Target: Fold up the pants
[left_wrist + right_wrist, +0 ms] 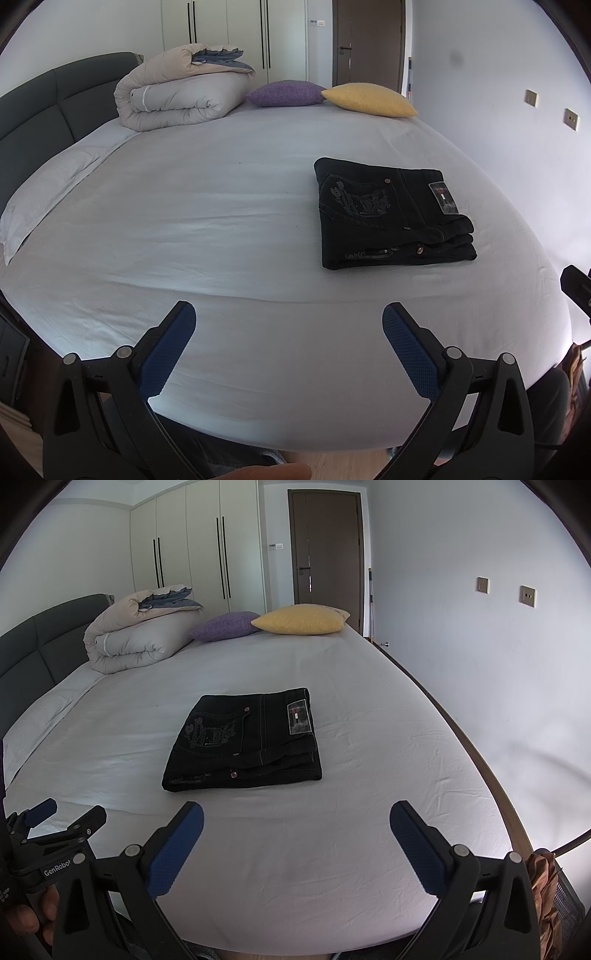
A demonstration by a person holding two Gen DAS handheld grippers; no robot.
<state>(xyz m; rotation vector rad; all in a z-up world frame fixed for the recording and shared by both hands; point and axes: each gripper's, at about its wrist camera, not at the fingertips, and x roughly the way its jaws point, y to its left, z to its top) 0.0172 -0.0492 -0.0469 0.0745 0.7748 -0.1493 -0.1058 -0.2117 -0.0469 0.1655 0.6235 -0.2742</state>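
Near you: bare bed sheet [295, 849] lies before both open grippers.
Middle: the folded pants [243, 742] block your way.
Far end: duvet [136, 642] and two cushions [299, 619] stand there.

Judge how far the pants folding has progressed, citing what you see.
Done: the black pants lie in a compact folded stack on the bed. In hand: nothing; the left tool and right tool are open, apart from them. Left: apparently nothing.
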